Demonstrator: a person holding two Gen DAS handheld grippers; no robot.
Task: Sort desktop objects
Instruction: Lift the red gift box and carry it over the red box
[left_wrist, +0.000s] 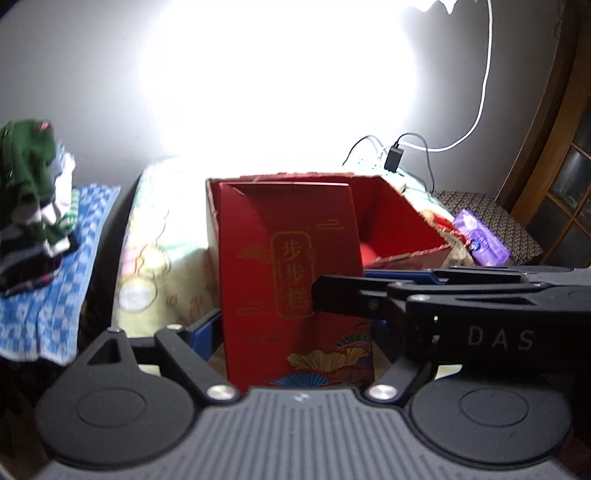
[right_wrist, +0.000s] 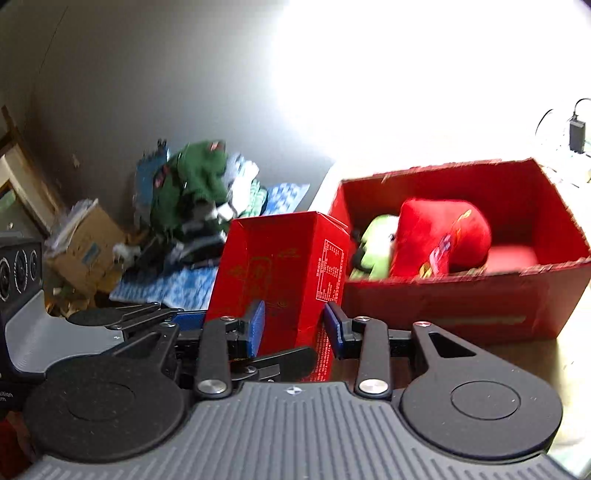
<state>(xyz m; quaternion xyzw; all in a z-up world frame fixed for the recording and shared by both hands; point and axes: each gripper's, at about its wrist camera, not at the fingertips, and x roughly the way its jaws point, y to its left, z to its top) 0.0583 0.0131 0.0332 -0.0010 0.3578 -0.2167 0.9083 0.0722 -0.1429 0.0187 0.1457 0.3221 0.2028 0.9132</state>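
A tall red carton with gold lettering (left_wrist: 288, 229) (right_wrist: 280, 258) stands open-topped just in front of a large open red box (left_wrist: 391, 210) (right_wrist: 443, 306). My left gripper (left_wrist: 295, 328) is shut on the carton's left and right sides with its blue pads (left_wrist: 207, 328). My right gripper (right_wrist: 295, 326) is shut on the same carton across its other two faces, reaching in from the right in the left wrist view (left_wrist: 341, 286). The left gripper (right_wrist: 255, 338) shows at the left of the right wrist view. A red plush (right_wrist: 443, 236) and a green item (right_wrist: 376, 243) lie inside the large box.
A clothing pile (left_wrist: 29, 192) (right_wrist: 195, 184) sits on a blue checked cloth (left_wrist: 55, 295) to the left. Right of the large box lie a purple packet (left_wrist: 480, 236) and a charger with cables (left_wrist: 393, 158). A cardboard box (right_wrist: 88, 243) stands far left.
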